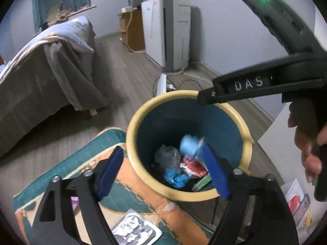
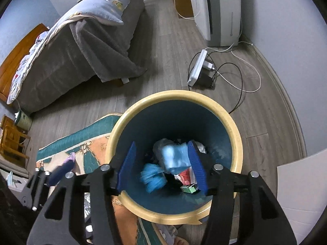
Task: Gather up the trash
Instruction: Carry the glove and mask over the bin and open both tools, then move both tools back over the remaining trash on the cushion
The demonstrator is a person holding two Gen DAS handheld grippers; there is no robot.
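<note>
A teal trash bin with a cream rim [image 1: 141, 110] [image 2: 237, 134] stands on the floor at the rug's edge. It holds blue crumpled pieces [image 1: 175, 178] [image 2: 152, 178], a grey bag [image 1: 167, 156], red-white wrappers [image 1: 194, 166] and a green box [image 2: 189, 188]. A blurred light-blue piece [image 1: 190, 145] [image 2: 174, 158] is in mid-air inside the bin. My left gripper [image 1: 163, 173] is open beside the bin's near rim. My right gripper [image 2: 163, 167] is open above the bin's mouth; it also shows in the left wrist view [image 1: 206, 98].
A silver blister pack [image 1: 136, 229] lies on the patterned rug [image 1: 130, 192]. A bed with a grey blanket [image 2: 81, 47] stands at the left. A white appliance [image 2: 218, 10], a power strip [image 2: 199, 67] and cables are behind the bin. A white board [image 2: 302, 183] is at the right.
</note>
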